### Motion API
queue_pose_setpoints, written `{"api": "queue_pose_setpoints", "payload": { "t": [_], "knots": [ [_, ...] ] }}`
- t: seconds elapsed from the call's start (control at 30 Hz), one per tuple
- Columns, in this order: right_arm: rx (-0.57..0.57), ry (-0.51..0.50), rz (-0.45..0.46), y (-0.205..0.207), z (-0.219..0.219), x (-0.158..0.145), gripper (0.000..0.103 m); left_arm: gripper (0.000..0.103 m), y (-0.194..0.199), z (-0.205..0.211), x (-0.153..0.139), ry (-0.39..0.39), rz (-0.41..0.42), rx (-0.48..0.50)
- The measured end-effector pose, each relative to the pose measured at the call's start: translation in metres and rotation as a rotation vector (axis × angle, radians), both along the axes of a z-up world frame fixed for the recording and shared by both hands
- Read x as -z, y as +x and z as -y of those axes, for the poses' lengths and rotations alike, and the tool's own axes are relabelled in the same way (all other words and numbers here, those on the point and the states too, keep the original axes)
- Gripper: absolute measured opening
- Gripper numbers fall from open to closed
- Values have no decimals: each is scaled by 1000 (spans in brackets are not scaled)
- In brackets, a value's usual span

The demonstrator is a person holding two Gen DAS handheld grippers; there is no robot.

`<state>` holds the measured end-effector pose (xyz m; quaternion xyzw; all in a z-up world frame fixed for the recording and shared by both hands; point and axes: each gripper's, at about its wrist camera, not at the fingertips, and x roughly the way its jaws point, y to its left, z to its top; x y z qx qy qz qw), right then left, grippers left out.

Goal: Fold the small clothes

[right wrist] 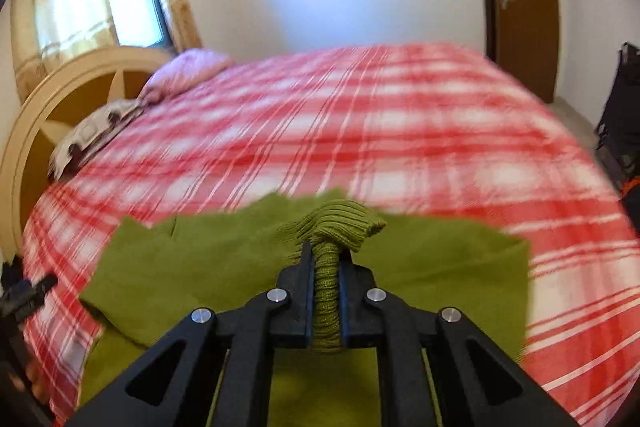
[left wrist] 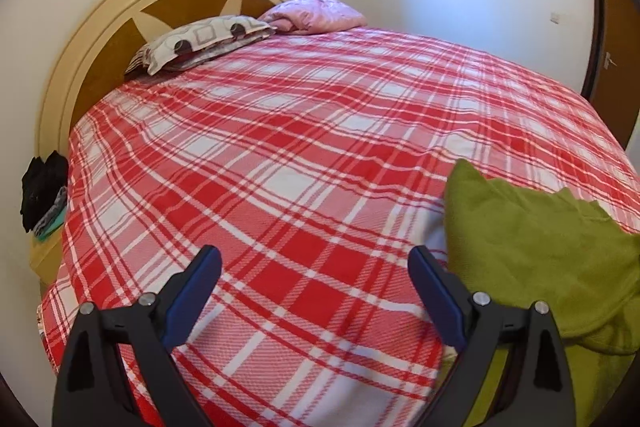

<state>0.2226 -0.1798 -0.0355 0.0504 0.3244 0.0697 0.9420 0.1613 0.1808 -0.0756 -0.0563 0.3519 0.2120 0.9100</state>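
— Right tongs [right wrist: 325, 259] first: what's between them?

— Ribbed green knit, bunched into a rope, pinched tight between the two pads. It's a cuff or hem of the green knitted garment [right wrist: 224, 267], flaring out just past the fingertips.

— And the rest of it?

— Spread flat on the bed under and beyond those tongs, olive-green, fine knit, with a jagged far edge. From the left wrist view one corner stands up in a point at the right.

— Left tongs [left wrist: 314, 263]?

— Spread wide, nothing between them, blue pads over the red-and-white plaid bedspread [left wrist: 280, 131], just left of the garment.

— Farther back?

— A patterned pillow [left wrist: 200, 41] and a pink one [left wrist: 316, 13] against the round wooden headboard [left wrist: 120, 27].
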Motion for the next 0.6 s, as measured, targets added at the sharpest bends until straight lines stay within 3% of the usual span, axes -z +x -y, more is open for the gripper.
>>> {"api": "queue_pose_setpoints", "payload": {
  "t": [0.1, 0.23, 0.33, 0.43, 0.6],
  "knots": [
    [35, -28, 23, -4, 20, -12, 8, 97, 0, 10, 0, 16, 0, 32],
    [79, -62, -20, -6, 44, 5, 8, 97, 5, 21, 8, 6, -22, 51],
    [83, -16, -84, -3, 57, 29, 9, 97, 13, 31, 12, -19, -39, 74],
    [78, -19, -114, -2, 58, 48, 9, 97, 25, 51, 9, 22, -30, 92],
    [79, 66, -150, -4, 71, 65, 9, 97, 40, 101, 9, 50, -46, 177]
  ]
}}
